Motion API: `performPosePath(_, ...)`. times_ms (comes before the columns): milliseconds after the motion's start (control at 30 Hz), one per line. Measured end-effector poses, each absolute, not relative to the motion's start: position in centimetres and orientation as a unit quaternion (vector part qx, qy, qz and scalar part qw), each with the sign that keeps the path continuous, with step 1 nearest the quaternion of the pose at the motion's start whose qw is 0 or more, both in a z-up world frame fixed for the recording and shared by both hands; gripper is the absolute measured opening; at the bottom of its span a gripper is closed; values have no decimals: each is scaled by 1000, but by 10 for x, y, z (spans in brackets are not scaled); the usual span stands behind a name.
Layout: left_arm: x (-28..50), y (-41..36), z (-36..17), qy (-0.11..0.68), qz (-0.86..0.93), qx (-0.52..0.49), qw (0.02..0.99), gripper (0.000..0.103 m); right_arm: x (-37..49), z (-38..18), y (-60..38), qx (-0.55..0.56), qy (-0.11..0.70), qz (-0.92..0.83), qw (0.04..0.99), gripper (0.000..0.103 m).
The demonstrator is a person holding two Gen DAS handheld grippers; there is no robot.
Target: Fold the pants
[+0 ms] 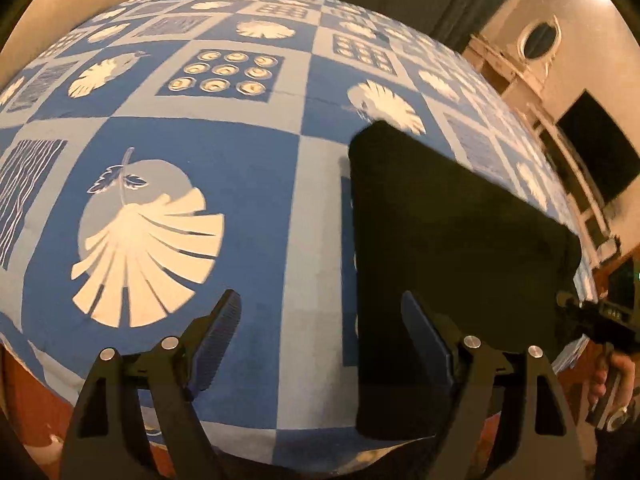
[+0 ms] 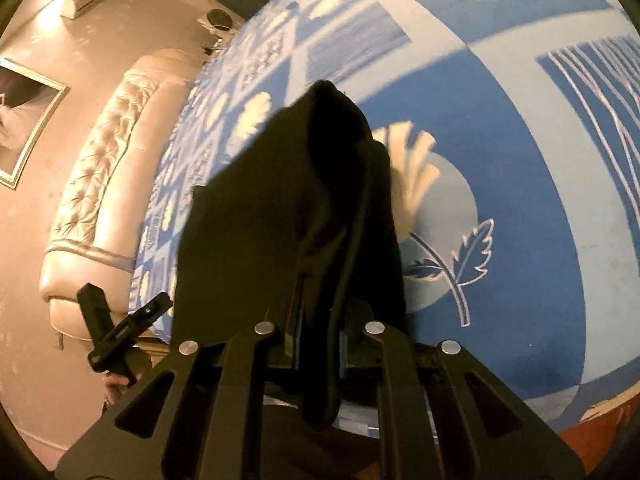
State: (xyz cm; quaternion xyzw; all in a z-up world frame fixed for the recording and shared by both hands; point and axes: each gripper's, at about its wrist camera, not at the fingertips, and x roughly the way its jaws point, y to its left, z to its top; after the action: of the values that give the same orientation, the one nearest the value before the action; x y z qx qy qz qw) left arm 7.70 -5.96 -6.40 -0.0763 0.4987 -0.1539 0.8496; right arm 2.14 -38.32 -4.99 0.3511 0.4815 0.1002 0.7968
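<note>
- Black cloth, the pants [image 1: 448, 248], lies as a compact dark rectangle on the blue-and-white patterned bedspread [image 1: 248, 184] in the left wrist view, near the bed's near edge and to the right of the left gripper [image 1: 320, 320].
- That left gripper's jaws stand wide apart over bare bedspread, holding nothing; its right finger sits just in front of the pants' left edge, and I cannot tell whether it touches.
- At the far right of this view, the right gripper [image 1: 600, 316] shows by the pants' far corner.
- From the right wrist view, the right gripper [image 2: 320, 320] is clamped on a thick, layered bunch of the pants [image 2: 280, 208], lifted off the bedspread [image 2: 540, 240].
- Beyond the bed stands a cream tufted sofa [image 2: 104, 184].
- By my judgement, folding is well along: the bundle is already small, with perhaps one fold or a final laying-down left.
</note>
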Motion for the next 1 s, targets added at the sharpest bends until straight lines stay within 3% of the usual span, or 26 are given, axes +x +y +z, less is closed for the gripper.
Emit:
performPosePath(200,77,-54,-65,506,-151,-86,845,81,16,-48,-390,373,468,103,795,15)
performPosePath(267,78,-48,-65,512,-154,-106,838,81,11,-44,-395,380,458,97,798,21)
performPosePath(333,78,-41,-66,517,-160,-133,830,81,5,-45,-409,411,441,89,793,61)
performPosePath(367,78,-39,-66,521,-161,-139,827,81,5,-45,-413,418,438,84,792,67)
performPosePath(600,81,-37,-84,571,-223,-211,762,81,-1,-90,-421,513,459,123,714,70)
performPosePath(700,79,-38,-91,583,-227,-225,747,81,1,-99,-413,519,469,145,700,72)
performPosePath(800,79,-34,-94,586,-230,-245,737,81,5,-96,-409,513,468,167,700,84)
performPosePath(1000,80,-39,-100,593,-270,-284,703,81,3,-98,-409,531,458,182,689,85)
